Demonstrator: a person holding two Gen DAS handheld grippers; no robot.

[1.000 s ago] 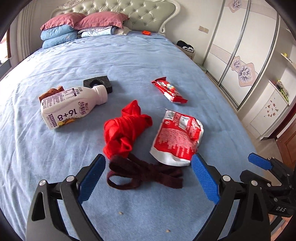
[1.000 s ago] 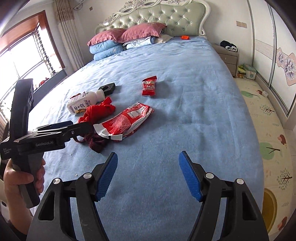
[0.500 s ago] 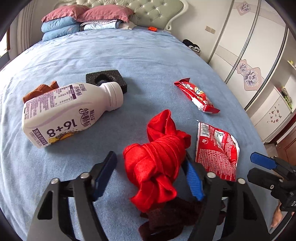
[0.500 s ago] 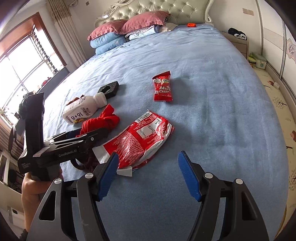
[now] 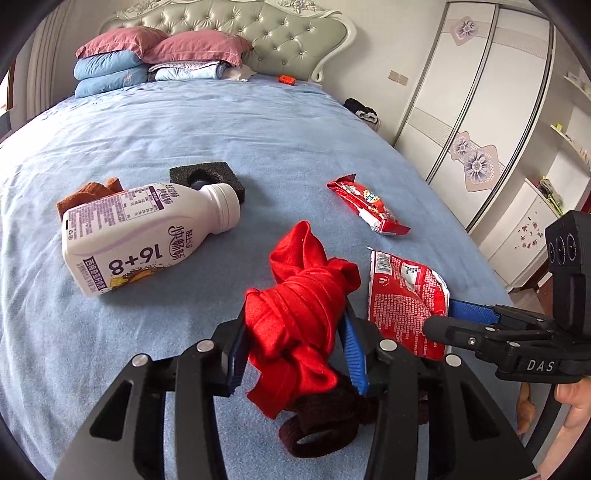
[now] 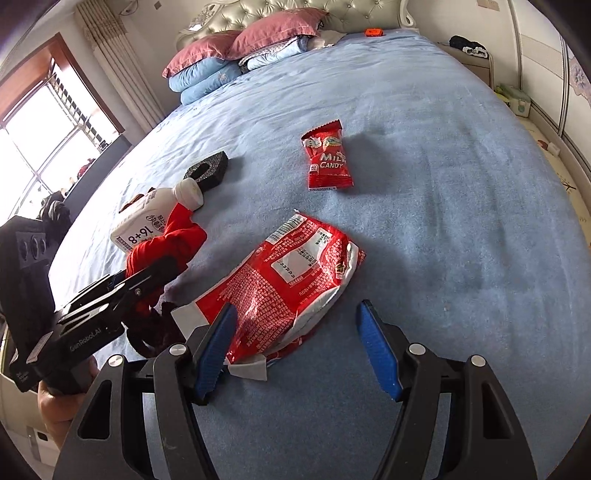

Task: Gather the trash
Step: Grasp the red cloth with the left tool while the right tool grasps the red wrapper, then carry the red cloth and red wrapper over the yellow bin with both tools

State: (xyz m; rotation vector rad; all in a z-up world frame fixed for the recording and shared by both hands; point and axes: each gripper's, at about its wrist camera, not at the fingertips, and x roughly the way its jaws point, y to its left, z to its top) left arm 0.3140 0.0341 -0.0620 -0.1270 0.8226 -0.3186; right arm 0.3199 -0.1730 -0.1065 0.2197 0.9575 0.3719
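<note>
A blue-covered bed (image 5: 229,122) carries everything, its pillows (image 5: 122,55) stacked against the padded headboard (image 5: 236,26). A white plastic bottle (image 5: 147,236) lies on its side toward the left, neck against a black foam block (image 5: 207,177). Right of centre a large red snack bag (image 6: 291,280) lies flat — the right gripper (image 6: 295,347) hovers just over its near end, jaws spread and not pressing it. The left gripper (image 5: 295,354) has just been closing and now pinches a knotted red cloth (image 5: 303,314), with a dark brown strap (image 5: 321,424) lying beneath it. Farther up the bed rests a small red candy packet (image 6: 327,158) — well apart from the bag.
</note>
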